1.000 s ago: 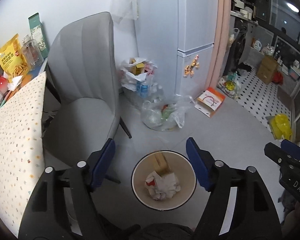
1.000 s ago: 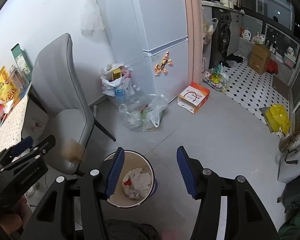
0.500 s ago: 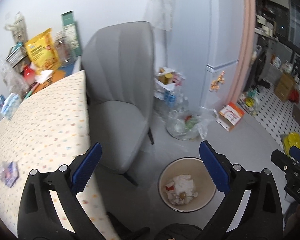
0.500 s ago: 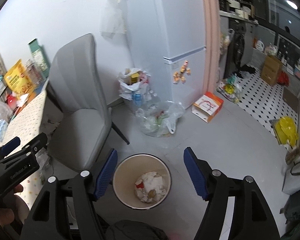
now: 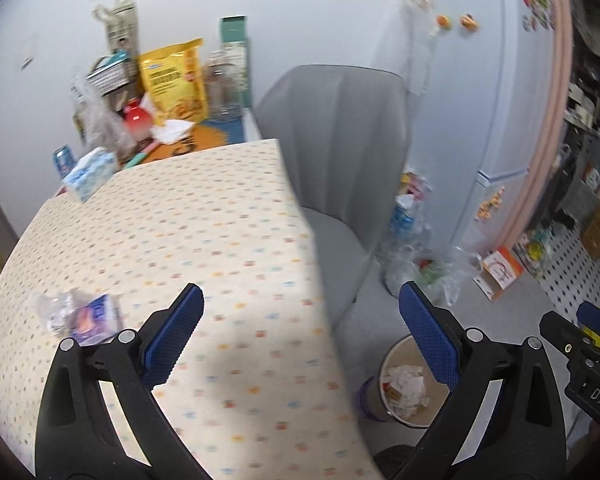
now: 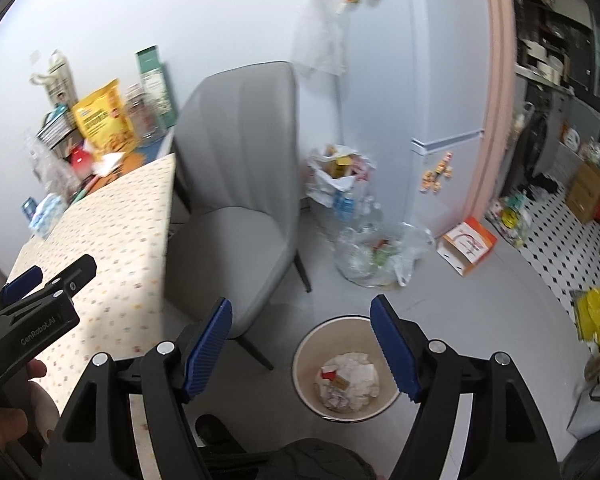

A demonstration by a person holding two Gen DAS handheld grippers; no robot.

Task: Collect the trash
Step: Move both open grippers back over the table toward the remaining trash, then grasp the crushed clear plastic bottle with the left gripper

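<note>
The trash bin (image 6: 346,364) now sits lower-right as both empty tools (image 5: 300,336) (image 6: 302,344), jaws spread wider, swing over the table (image 5: 204,216).

Small home, dining corner that opens onto a kitchen/utility area. Evidence: table with a cream dotted tablecloth (image 5: 204,216), a grey upholstered dining chair (image 6: 240,184) pushed up to it, and a white two-door fridge covered in magnets (image 6: 440,92) against the wall. Groceries crowd the table's far end: a yellow snack bag (image 5: 176,80), a clear glass jar (image 5: 222,88), a blue tissue pack (image 5: 90,174). On the grey floor: a round cream waste bin holding crumpled paper (image 6: 346,368), a clear plastic bag of mixed rubbish (image 6: 376,256), an orange-and-white cardboard box (image 6: 468,244). Past the pink door frame (image 6: 496,80): black-and-white tiled floor (image 6: 560,248), shelving, stacked cartons.
</note>
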